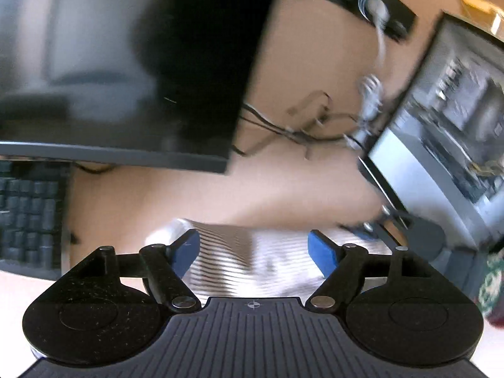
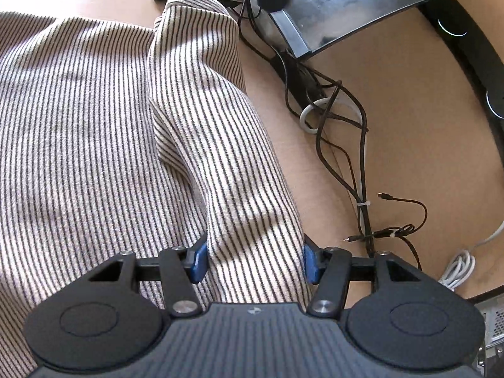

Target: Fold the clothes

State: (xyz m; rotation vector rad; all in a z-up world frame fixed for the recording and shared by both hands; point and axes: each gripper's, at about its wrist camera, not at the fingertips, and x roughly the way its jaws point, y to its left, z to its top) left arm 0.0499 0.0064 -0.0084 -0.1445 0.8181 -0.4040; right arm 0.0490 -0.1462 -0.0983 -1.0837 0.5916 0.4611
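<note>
No legible text, label, brand or number in either view. Only sign: a small crosshair registration mark on the ribbed body of the left gripper (image 1: 253, 249), centred just behind its fingers; a matching mark on the right gripper (image 2: 253, 263), partly shaded. Keyboard (image 1: 28, 217) to the left of the left gripper: key legends blurred, unreadable. Monitor (image 1: 441, 138) to its right shows content, too smeared to read

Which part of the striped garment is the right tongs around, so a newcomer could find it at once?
Start at the curved monitor and follow the tangled cables toward the desk's front. Beside them lies the striped garment; its sleeve runs along the cable-side edge into the right tongs. Unlike the flat body, it is a raised, narrow tube.
</note>
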